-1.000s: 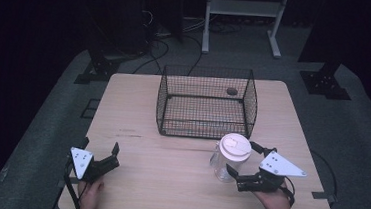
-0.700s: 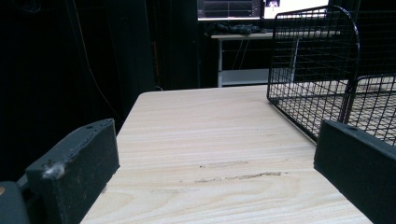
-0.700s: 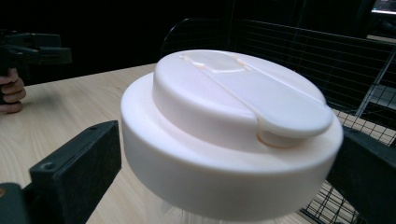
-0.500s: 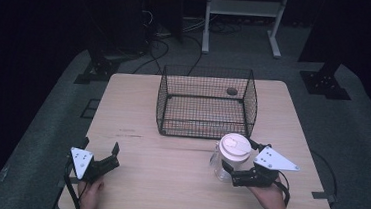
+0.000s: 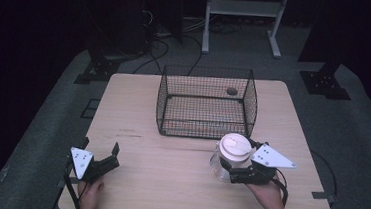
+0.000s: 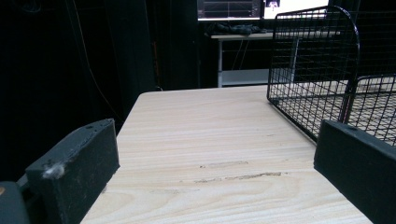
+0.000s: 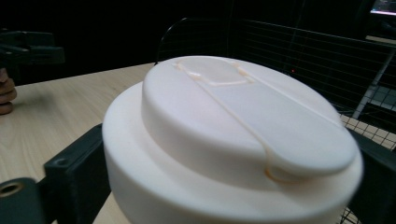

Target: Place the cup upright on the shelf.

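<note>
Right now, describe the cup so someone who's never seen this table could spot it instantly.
Find the wooden table with the black wire basket at its far middle. Just in front of the basket's near right corner stands the cup, between the jaws of the right gripper. It is the only clear container there, topped by a round white lid.

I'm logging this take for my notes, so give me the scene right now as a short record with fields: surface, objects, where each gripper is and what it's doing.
surface: light wooden table
basket: black wire basket, open top, far middle of table
cup: clear cup with white lid, just in front of basket's near right corner
left gripper: left gripper near the table's near left edge, jaws apart, holding nothing
right gripper: right gripper at the cup, one jaw on each side of it; contact can't be confirmed
</note>
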The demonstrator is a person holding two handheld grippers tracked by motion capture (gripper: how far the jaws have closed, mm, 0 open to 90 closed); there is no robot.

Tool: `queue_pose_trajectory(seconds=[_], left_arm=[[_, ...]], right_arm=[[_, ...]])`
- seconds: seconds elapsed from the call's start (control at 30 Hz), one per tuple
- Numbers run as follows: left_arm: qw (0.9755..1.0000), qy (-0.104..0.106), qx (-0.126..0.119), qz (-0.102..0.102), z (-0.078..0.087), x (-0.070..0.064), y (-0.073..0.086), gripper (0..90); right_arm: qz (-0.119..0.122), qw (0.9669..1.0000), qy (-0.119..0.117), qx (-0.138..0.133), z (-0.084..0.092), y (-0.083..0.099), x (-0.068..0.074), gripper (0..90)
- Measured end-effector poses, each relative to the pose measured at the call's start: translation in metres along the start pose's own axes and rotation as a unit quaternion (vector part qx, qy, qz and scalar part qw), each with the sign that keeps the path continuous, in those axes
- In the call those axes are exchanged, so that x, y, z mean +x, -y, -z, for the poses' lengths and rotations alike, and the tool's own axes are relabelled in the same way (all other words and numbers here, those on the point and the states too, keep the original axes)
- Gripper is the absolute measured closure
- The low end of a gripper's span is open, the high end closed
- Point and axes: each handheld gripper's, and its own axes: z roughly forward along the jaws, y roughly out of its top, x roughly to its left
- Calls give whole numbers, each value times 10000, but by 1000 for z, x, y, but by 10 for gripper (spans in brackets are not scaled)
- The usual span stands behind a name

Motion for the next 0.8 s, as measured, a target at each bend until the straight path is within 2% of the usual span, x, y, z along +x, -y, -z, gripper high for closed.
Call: queue_pose_trajectory(seconds=[0.5, 0.8], left_arm=[[10000, 1, 0, 5, 0, 0, 0, 0], [10000, -2, 4, -1, 0, 0, 0, 0]], right_arm=[[-12, 9999, 7, 156, 0, -6, 0, 43], [21, 10000, 4, 78, 0, -23, -3, 44]])
